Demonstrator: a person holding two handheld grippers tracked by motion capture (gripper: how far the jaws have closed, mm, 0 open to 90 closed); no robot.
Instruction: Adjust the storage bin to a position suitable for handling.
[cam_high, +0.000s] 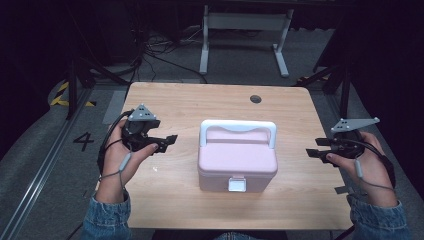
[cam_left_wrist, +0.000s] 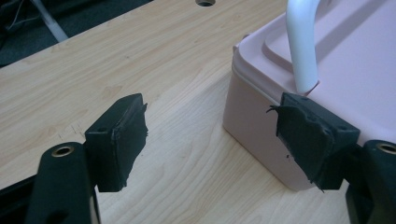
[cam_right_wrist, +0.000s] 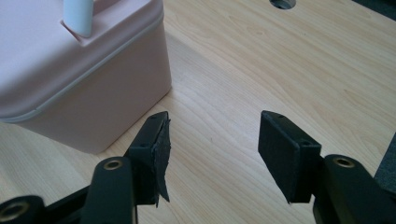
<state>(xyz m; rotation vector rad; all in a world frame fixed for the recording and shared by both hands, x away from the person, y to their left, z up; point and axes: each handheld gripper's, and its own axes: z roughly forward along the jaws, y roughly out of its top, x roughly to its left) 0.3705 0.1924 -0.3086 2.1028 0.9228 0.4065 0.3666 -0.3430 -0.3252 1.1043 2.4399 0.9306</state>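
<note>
A pale pink plastic box with rounded corners (cam_high: 237, 162) sits near the middle of the light wooden table (cam_high: 210, 100), a little toward the person's edge. Its lid is shut, so what lies inside cannot be told. The lid has a smooth, slightly raised panel, and a white plastic bail handle (cam_high: 238, 129) arches over its far side, its ends set into the lid's corners. A small white latch (cam_high: 237, 184) closes the front wall. The plastic looks matte and clean; the tabletop shows a fine, straight grain.

Bare wood lies on every side of the box, with wide strips to its left and right and a broader stretch behind it, up to a round dark cable hole (cam_high: 255, 99) near the far edge.

The left gripper (cam_high: 165, 143), black with a grey three-cornered plate, hovers over the table to the left of the box, well apart from it. Its jaws stand wide, with nothing between them; in the left gripper view the rough black pads (cam_left_wrist: 122, 140) frame bare wood and the box's near corner.

The right gripper (cam_high: 316, 152) is held near the table's right edge, also clear of the box, jaws spread fully and empty.

Beyond the table are grey floor, loose cables and a white metal frame (cam_high: 244, 30).
</note>
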